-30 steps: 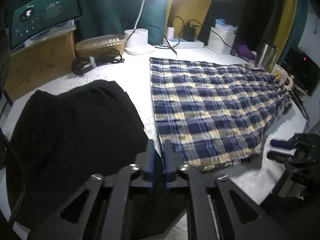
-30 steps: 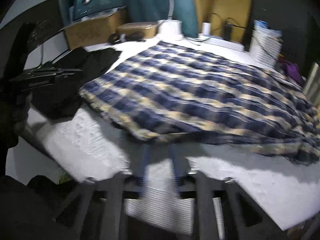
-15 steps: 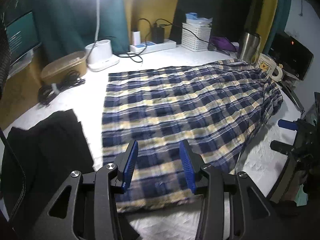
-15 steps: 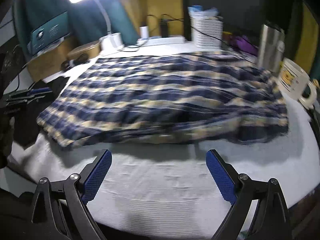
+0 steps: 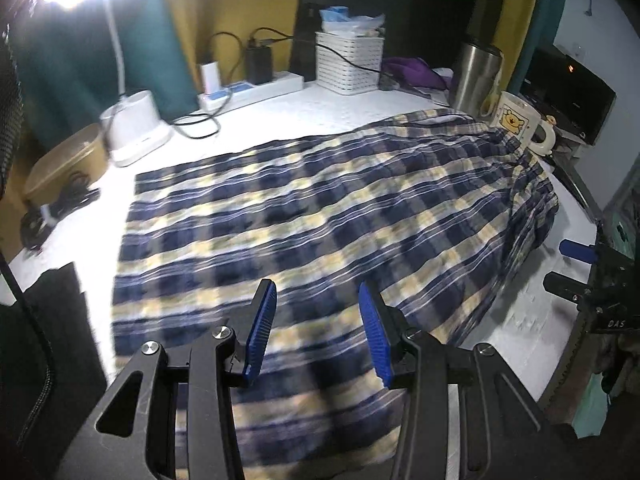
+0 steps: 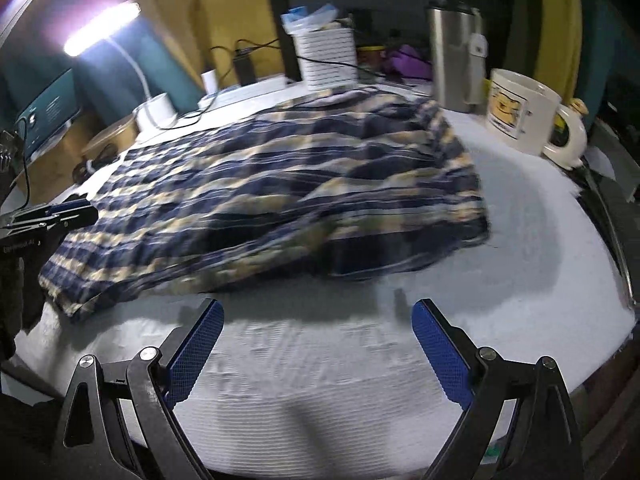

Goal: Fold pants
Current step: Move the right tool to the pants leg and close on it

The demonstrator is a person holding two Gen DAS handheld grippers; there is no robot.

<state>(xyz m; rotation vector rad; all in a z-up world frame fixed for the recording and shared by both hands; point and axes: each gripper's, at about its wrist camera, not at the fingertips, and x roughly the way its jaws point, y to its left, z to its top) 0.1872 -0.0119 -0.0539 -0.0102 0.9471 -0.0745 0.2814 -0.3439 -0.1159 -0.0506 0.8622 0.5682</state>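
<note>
Our plaid pants (image 5: 320, 216) lie flat across the white table (image 6: 520, 264). Left tool (image 5: 316, 328) hovers open over the near hem; right tool (image 6: 316, 344) gapes empty. We judge gripping comes next.

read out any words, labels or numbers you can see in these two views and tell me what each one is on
"DAS": white letters on the black right gripper body, left wrist view.
Blurred, unreadable: lettering on the black left gripper body, teal screen text, cream bear-picture mug print.
</note>
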